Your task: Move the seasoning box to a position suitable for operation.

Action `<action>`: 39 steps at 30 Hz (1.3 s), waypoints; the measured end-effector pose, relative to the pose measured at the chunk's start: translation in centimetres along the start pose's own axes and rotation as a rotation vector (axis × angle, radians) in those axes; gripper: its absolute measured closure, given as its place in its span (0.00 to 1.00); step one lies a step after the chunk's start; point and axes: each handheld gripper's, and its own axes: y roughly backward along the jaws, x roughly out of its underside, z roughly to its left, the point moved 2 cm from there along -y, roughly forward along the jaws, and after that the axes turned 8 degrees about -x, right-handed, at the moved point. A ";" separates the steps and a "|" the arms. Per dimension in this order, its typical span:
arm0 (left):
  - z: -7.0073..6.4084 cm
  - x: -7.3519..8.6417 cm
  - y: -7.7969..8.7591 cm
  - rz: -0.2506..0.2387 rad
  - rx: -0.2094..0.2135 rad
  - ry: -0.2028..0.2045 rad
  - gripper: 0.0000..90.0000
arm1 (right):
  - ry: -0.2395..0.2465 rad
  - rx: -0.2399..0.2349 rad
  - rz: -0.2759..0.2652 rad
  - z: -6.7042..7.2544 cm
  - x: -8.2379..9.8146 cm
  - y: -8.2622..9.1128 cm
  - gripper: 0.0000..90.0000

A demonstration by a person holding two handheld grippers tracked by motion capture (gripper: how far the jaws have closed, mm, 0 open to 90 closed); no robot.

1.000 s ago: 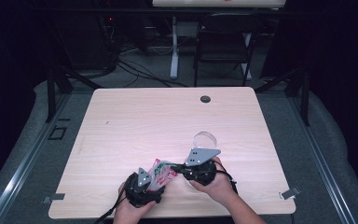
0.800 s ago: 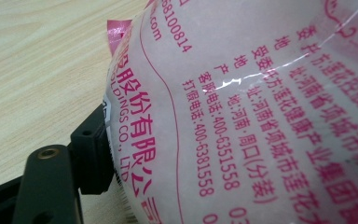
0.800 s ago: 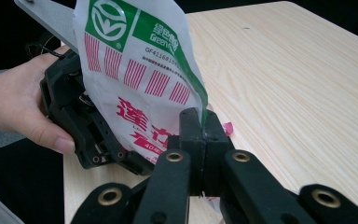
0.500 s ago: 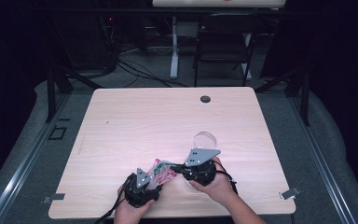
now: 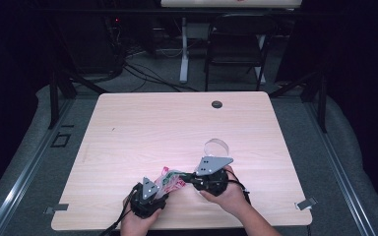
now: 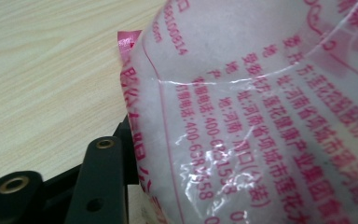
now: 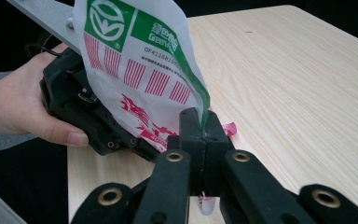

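Partly behind grippers, plastic bag [image 5: 171,179]

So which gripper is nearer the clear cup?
Right. The right gripper, shut on the bag, sits just on the person's side of the clear cup. The left gripper, its jaws just closing around the bag, is farther off, down-left.

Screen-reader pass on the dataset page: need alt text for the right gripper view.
The right tongs, black jaws pressed together, pinch the lower edge of a white plastic bag with green and red print. Behind it a hand holds the left tongs' black body against the bag, over a light wooden table.
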 end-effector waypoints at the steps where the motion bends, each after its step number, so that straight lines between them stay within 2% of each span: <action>1: 0.0 -0.1 0.0 0.001 -0.001 -0.003 0.60 | -0.001 0.002 -0.002 0.0 0.0 0.0 1.00; 6: 0.0 -0.4 0.3 -0.005 -0.009 -0.012 0.62 | 0.000 -0.002 -0.011 0.0 0.0 0.2 1.00; 7: 0.1 -0.4 0.4 -0.002 -0.014 -0.030 0.62 | 0.002 -0.001 -0.009 0.0 -0.1 0.3 1.00; 9: 0.1 -0.6 0.5 -0.007 -0.027 -0.033 0.63 | 0.003 -0.001 -0.013 0.0 -0.1 0.3 1.00; 16: 0.3 -1.1 1.0 -0.023 -0.085 -0.083 0.63 | 0.006 -0.002 -0.027 0.1 -0.1 0.6 1.00; 19: 0.4 -1.4 1.2 -0.022 -0.103 -0.109 0.63 | 0.010 0.003 -0.030 0.1 -0.2 0.7 1.00; 21: 0.5 -1.5 1.2 -0.033 -0.111 -0.108 0.63 | 0.010 0.002 -0.030 0.1 -0.2 0.7 1.00; 23: 0.6 -1.7 1.3 -0.029 -0.125 -0.130 0.63 | 0.014 0.005 -0.028 0.1 -0.2 0.8 1.00; 26: 0.6 -2.0 1.3 -0.037 -0.127 -0.131 0.63 | 0.012 0.009 -0.036 0.1 -0.3 0.9 1.00; 27: 0.6 -2.0 1.4 -0.029 -0.129 -0.148 0.63 | 0.011 0.014 -0.039 0.0 -0.3 1.0 1.00; 32: 0.6 -2.5 1.3 -0.041 -0.139 -0.157 0.63 | 0.013 0.022 -0.043 0.0 -0.4 1.2 1.00; 39: 0.6 -3.4 1.3 -0.055 -0.154 -0.188 0.63 | 0.007 0.033 -0.054 -0.2 -0.5 1.8 1.00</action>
